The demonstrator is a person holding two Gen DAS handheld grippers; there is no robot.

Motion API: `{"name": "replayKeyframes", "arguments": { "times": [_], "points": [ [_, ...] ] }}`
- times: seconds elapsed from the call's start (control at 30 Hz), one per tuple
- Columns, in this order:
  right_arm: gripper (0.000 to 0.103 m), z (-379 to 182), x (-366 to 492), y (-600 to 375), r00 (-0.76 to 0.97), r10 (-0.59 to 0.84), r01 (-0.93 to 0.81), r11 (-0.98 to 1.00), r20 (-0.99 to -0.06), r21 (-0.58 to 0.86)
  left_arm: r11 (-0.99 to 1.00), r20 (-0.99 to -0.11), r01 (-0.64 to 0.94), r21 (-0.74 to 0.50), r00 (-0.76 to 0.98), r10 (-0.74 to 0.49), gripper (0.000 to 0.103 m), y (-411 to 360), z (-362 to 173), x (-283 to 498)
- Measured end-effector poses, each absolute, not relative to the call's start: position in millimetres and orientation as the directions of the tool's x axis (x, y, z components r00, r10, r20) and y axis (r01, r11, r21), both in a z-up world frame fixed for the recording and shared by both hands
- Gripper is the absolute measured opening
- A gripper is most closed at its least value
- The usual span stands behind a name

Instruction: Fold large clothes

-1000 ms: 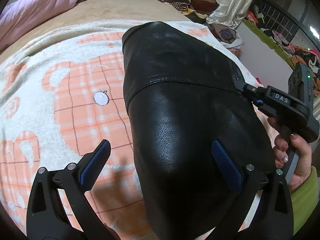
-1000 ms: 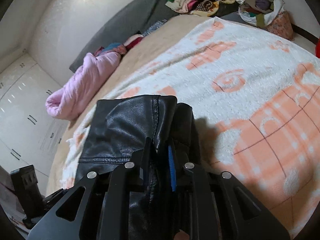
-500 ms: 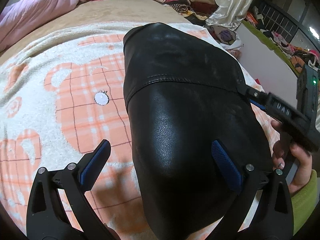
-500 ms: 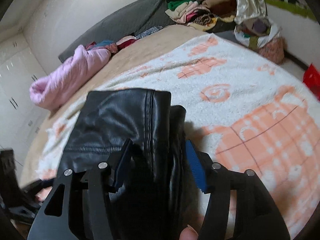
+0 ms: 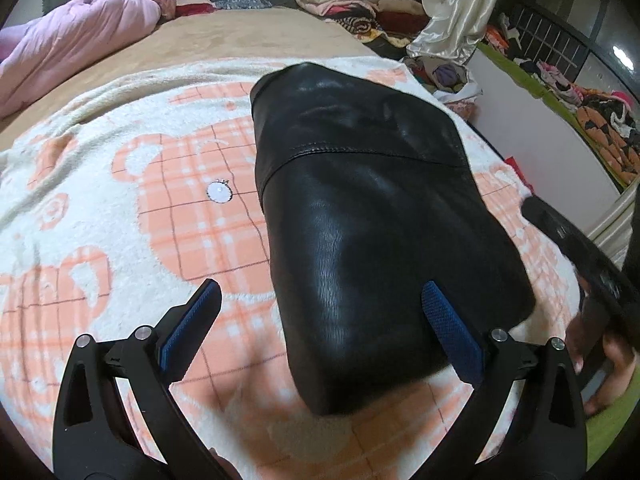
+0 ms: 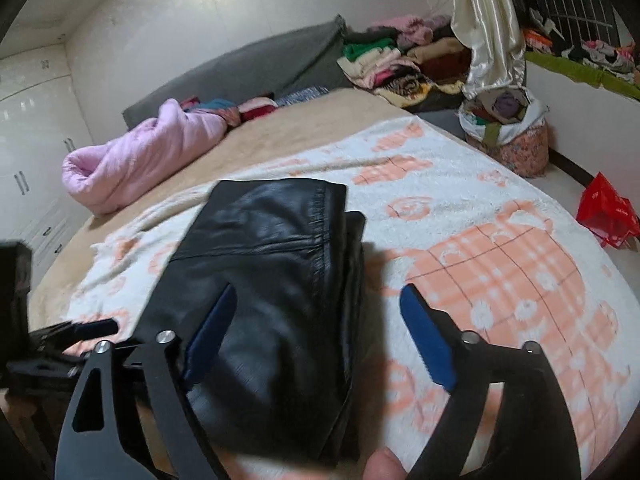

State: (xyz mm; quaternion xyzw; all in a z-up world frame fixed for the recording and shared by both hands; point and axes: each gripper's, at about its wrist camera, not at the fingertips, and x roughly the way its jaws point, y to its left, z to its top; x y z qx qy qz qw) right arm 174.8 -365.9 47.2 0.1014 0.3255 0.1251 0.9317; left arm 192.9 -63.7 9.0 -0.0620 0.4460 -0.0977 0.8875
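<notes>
Both sets of jaws stand spread wide and grasp nothing.

Left wrist view: the left gripper (image 5: 320, 308) hovers over the near end of a black leather jacket (image 5: 360, 200), which lies folded into a compact oblong on an orange-and-white bear-print blanket (image 5: 120, 200). One blue pad hangs above the jacket's near right part; whether it touches the leather cannot be told. The other pad is over bare blanket to the jacket's left. A stitched seam crosses the jacket towards its far end. The right gripper shows as a dark blurred shape to the right of the jacket, clear of it, with a hand below it. A pink quilt (image 5: 72, 40) lies well beyond the jacket on the tan bedding.

Right wrist view: the right gripper (image 6: 316, 328) straddles the jacket's layered right edge, one pad over the leather, the other over blanket just beside the jacket. Stacked layers show at that edge. A red bag (image 6: 608, 216) lies well to the right of the jacket.

Judgement: the fold appears complete and released. The next move calls for checking the layers and pressing or squaring the bundle.
</notes>
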Motion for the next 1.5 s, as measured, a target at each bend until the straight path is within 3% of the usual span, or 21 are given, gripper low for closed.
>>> {"name": "replayKeyframes", "arguments": {
  "times": [0.17, 0.7, 1.5],
  "points": [
    [0.099, 59.1, 123.6, -358.6, 0.79, 0.306, -0.211, 0.949, -0.532, 0.232, 0.978, -0.75, 0.105, -0.179, 0.628, -0.205, 0.094, -60.4, 16.7, 167.8],
    [0.099, 29.6, 37.5, -354.3, 0.755, 0.263, -0.218, 0.965, -0.601, 0.148, 0.977, -0.696, 0.11, -0.182, 0.688, -0.207, 0.094, -57.6, 5.3, 87.1],
    [0.099, 30.2, 31.9, -352.1, 0.75, 0.254, -0.224, 0.966, -0.611, 0.126, 0.983, -0.702, 0.069, -0.171, 0.691, -0.17, 0.094, -53.2, -0.7, 70.3]
  ]
}}
